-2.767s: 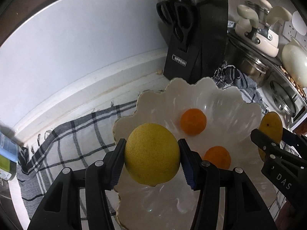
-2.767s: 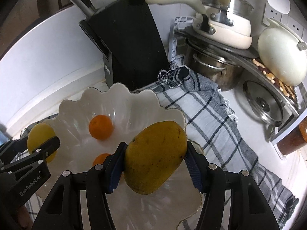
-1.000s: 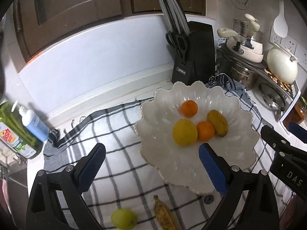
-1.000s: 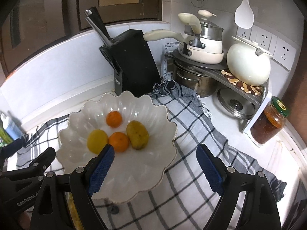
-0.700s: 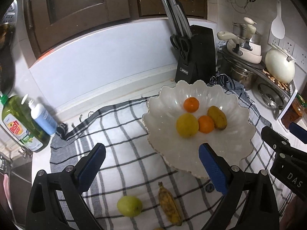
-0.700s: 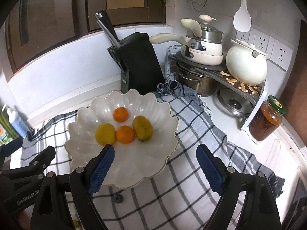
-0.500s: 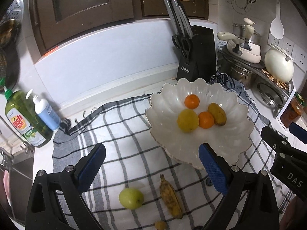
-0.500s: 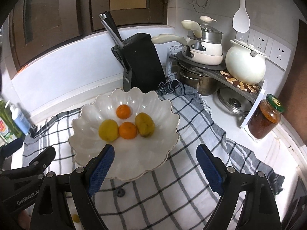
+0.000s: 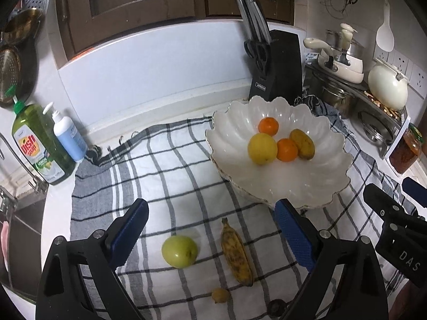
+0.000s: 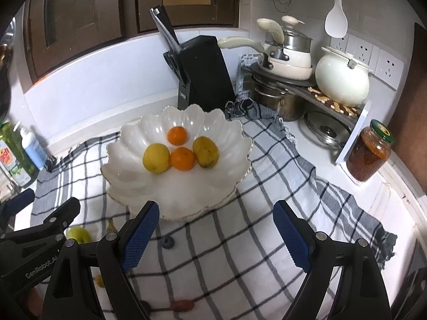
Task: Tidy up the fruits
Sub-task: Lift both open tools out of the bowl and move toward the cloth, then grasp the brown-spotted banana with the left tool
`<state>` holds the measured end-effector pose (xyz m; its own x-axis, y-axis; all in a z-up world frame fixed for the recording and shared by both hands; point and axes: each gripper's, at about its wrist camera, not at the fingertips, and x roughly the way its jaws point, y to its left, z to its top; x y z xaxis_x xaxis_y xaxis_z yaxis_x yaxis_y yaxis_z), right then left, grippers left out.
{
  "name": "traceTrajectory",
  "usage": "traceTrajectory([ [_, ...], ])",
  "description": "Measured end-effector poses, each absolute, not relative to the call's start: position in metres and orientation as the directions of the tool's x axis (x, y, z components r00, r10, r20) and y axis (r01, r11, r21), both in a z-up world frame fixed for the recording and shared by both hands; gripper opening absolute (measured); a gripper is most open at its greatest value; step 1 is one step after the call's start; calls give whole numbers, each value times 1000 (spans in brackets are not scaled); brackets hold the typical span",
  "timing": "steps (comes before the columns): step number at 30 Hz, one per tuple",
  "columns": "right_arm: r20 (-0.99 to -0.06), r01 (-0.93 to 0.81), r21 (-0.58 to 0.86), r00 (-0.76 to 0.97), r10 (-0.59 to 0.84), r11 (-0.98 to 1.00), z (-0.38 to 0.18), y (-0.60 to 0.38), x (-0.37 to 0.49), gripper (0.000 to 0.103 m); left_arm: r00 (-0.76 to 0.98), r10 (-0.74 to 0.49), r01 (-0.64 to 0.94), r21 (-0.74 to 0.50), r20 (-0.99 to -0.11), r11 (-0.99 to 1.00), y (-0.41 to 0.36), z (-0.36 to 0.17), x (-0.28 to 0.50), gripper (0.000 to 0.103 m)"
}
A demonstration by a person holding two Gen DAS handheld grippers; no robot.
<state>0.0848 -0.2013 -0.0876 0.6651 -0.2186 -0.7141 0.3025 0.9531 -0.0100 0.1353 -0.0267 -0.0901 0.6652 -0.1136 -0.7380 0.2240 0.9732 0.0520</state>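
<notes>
Kitchen counter, checked grey-and-white cloth (image 9: pixel 170 165) spread over it. White scalloped ceramic bowl (image 9: pixel 315 184) at cloth's far right holds yellow lemon (image 9: pixel 262 148), two oranges (image 9: pixel 287 150), yellow-brown mango (image 9: pixel 302 144). Task partly done, by my reading: green apple (image 9: pixel 180 251), spotted banana (image 9: pixel 236 252), small yellow fruit (image 9: pixel 220 295) lie near front edge. Left gripper (image 9: pixel 210 237) and right gripper (image 10: pixel 217 240): fingers spread wide, empty.

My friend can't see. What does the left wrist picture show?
The open left gripper hovers over a checked cloth with a green apple and banana. Behind, a white bowl holds a lemon, two oranges and a mango.
</notes>
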Motion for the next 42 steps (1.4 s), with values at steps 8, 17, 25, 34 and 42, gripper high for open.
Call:
traceTrajectory([
  [8, -736, 308, -19, 640, -221, 951, -106, -207, 78, 88, 648, -105, 218, 52, -755, 974, -34, -115, 129, 88],
  [17, -766, 307, -20, 607, -212, 951, -131, -211, 78, 88, 628, -85, 208, 61, -774, 976, -41, -145, 129, 82],
  [25, -787, 316, -13, 581, -205, 949, -149, -214, 80, 88, 599, -80, 209, 59, -797, 976, -44, -167, 132, 75],
  [34, -804, 325, -10, 559, -200, 946, -163, -217, 81, 88, 570, -82, 223, 59, -817, 973, -48, -187, 135, 62],
  [42, -816, 324, -16, 543, -200, 946, -172, -218, 83, 88, 544, -87, 230, 49, -835, 972, -50, -200, 137, 46],
])
